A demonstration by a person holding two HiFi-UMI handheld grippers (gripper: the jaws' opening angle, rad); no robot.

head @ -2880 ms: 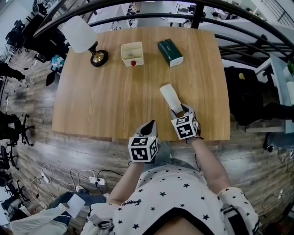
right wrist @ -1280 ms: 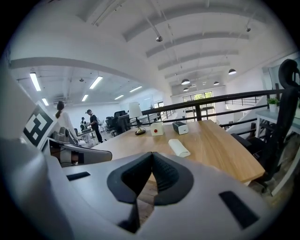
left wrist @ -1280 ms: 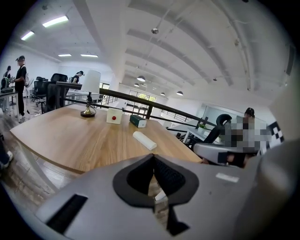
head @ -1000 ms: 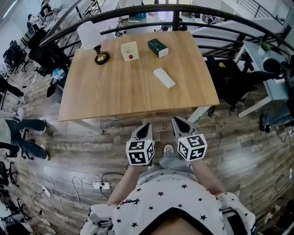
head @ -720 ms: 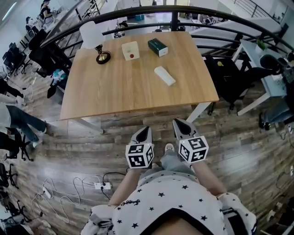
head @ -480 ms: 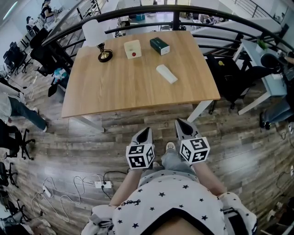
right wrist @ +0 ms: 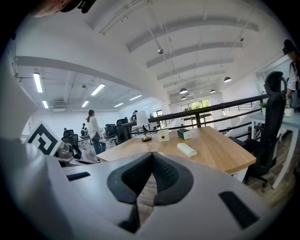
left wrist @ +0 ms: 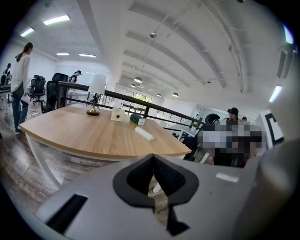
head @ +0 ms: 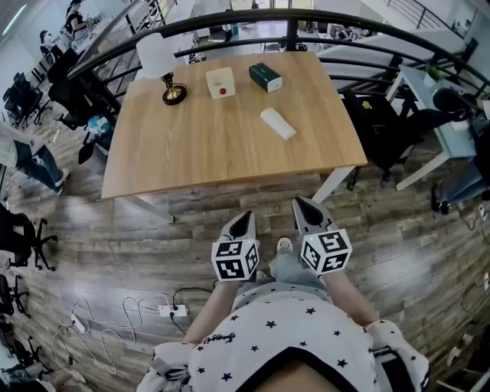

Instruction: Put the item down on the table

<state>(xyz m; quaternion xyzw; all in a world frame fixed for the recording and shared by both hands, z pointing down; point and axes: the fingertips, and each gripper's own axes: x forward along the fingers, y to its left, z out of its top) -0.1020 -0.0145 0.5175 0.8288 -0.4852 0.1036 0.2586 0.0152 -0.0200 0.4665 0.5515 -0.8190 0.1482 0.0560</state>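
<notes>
The white oblong item [head: 277, 123] lies flat on the wooden table [head: 191, 145], right of its middle; it also shows as a small white block [left wrist: 144, 134] in the left gripper view and as the same item [right wrist: 186, 149] in the right gripper view. Both grippers hang over the wood floor, well short of the table's near edge. My left gripper [head: 244, 221] is shut with nothing in it. My right gripper [head: 304, 207] is shut and empty too. In each gripper view the dark pads meet tip to tip.
At the table's far side stand a white-shaded lamp [head: 164, 69], a white box with a red dot [head: 221, 83] and a dark green box [head: 266, 77]. A black railing [head: 253, 19] runs behind. Cables and a power strip [head: 170, 309] lie on the floor at left.
Earlier my right gripper was at the table with the white item at its tips; now the item lies alone and both grippers are back over the floor. Over the last second, little moves.
</notes>
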